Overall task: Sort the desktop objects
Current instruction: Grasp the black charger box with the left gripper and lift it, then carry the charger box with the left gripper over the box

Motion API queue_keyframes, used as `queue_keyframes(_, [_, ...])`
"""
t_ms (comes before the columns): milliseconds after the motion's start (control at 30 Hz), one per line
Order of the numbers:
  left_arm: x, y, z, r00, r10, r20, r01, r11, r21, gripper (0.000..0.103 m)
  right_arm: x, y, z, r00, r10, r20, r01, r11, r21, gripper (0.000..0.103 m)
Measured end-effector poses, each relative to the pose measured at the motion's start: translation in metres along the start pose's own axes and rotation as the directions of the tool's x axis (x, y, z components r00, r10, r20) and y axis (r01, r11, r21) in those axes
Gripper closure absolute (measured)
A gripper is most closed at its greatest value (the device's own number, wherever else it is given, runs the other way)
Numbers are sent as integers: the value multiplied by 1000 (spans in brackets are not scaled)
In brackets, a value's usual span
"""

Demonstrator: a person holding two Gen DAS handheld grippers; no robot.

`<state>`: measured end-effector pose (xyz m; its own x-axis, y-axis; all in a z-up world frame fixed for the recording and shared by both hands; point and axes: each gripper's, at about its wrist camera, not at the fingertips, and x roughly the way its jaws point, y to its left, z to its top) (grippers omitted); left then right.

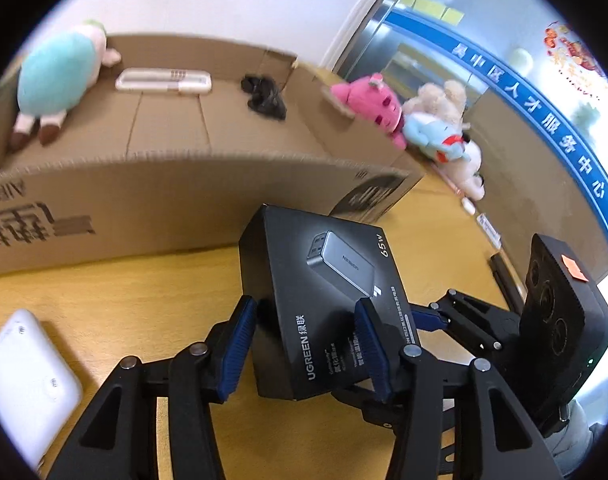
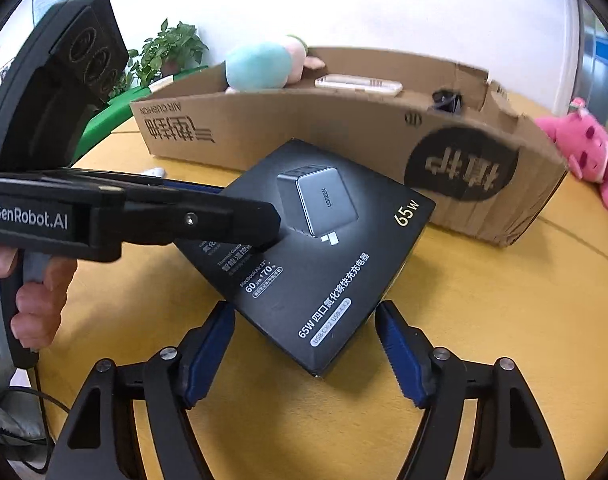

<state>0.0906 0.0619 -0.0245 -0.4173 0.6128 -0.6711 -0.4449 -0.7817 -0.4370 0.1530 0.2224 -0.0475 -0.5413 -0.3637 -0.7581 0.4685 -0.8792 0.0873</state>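
A black UGREEN charger box is clamped between the blue pads of my left gripper, tilted above the yellow table. In the right wrist view the same box is held by the left gripper, which comes in from the left. My right gripper is open, its jaws either side of the box's near corner, not touching it. Behind stands an open cardboard box holding a teal plush, a white case and a black item.
A white device lies on the table at the left. Pink, beige and blue plush toys lie beside the cardboard box's right end. The right gripper's body is at the right. A potted plant stands behind.
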Motion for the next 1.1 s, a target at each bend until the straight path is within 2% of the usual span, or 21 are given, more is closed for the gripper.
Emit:
queue_keyframes(167, [-18, -25, 22, 995, -70, 71, 67, 997, 43, 53, -38, -3, 13, 994, -56, 95, 55, 998, 20, 31])
queue_keyframes(333, [-33, -62, 57, 978, -140, 152, 119, 982, 144, 53, -84, -17, 33, 972, -150, 183, 146, 989, 33, 31])
queue_keyframes(533, [-79, -77, 107, 940, -178, 291, 121, 972, 203, 53, -124, -14, 91, 931, -231, 283, 251, 967, -36, 31])
queue_keyframes(733, [-154, -70, 155, 882, -128, 454, 17, 971, 240, 53, -151, 16, 169, 891, -181, 417, 257, 957, -134, 31])
queue_keyframes(900, [-203, -58, 177, 836, -67, 545, -78, 968, 237, 53, -157, 42, 228, 858, -104, 503, 233, 951, -201, 31])
queue_keyframes(1000, [-220, -44, 182, 818, -12, 576, -136, 968, 213, 53, -149, 56, 253, 853, -47, 520, 198, 951, -239, 31])
queue_keyframes(1100, [-225, -20, 184, 810, 67, 582, -191, 969, 155, 53, -127, 71, 275, 862, 21, 506, 136, 953, -271, 31])
